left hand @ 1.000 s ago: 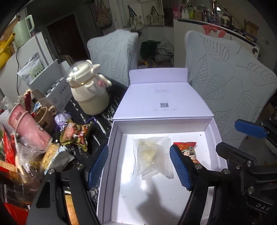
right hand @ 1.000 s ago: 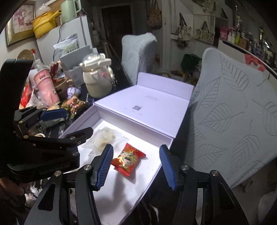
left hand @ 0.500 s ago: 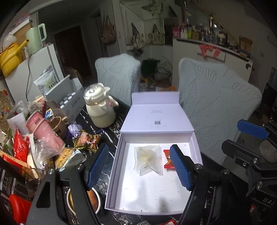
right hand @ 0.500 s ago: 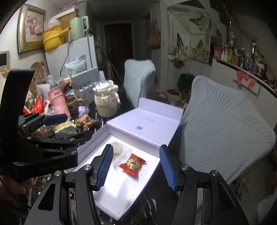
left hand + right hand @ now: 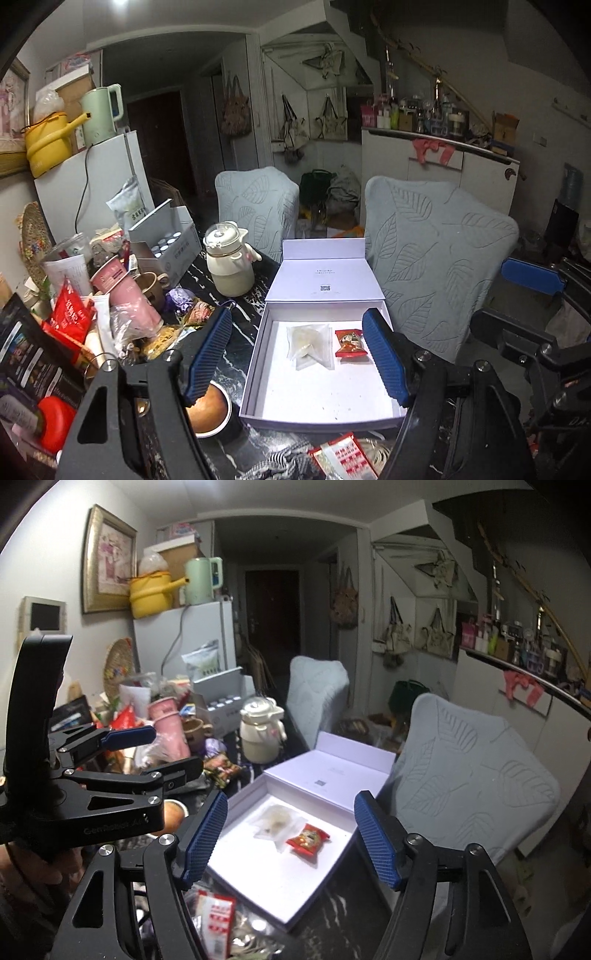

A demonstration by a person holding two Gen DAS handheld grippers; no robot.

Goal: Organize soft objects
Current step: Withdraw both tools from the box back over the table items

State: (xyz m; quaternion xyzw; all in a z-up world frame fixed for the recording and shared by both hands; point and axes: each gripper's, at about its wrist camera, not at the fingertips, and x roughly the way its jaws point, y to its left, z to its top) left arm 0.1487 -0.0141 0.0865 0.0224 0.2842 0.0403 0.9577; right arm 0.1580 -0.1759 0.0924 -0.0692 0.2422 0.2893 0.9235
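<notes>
Step in hand looks like between placements: both tools are up above the desk, nothing carried. Left tool (image 5: 297, 354) spread, empty. Right tool (image 5: 290, 838) spread, empty, hanging over the box's near side.

White box (image 5: 258, 350) sits open on the dark desk (image 5: 240, 321), lid (image 5: 323, 280) folded back toward the far edge. Inside, at the far end: a clear pouch (image 5: 309, 345) with something pale in it, and a red snack pack (image 5: 350, 343) just beside it on the right, close, can't tell if touching. Rest of the box floor is bare.

More soft stuff is outside the box: a red-white packet (image 5: 341, 458) at the desk's near edge just in front of the box, and foil snack packs (image 5: 199, 312) left of the box near the cream kettle (image 5: 231, 264). Left edge of the desk is piled with cups and bags. A bowl (image 5: 207, 410) sits by the box's near-left corner.

Next move likely calls for dropping one tool to a loose packet, probably the near-edge one, pinching it flat without crushing, then carrying it over the box wall into the bare part.
</notes>
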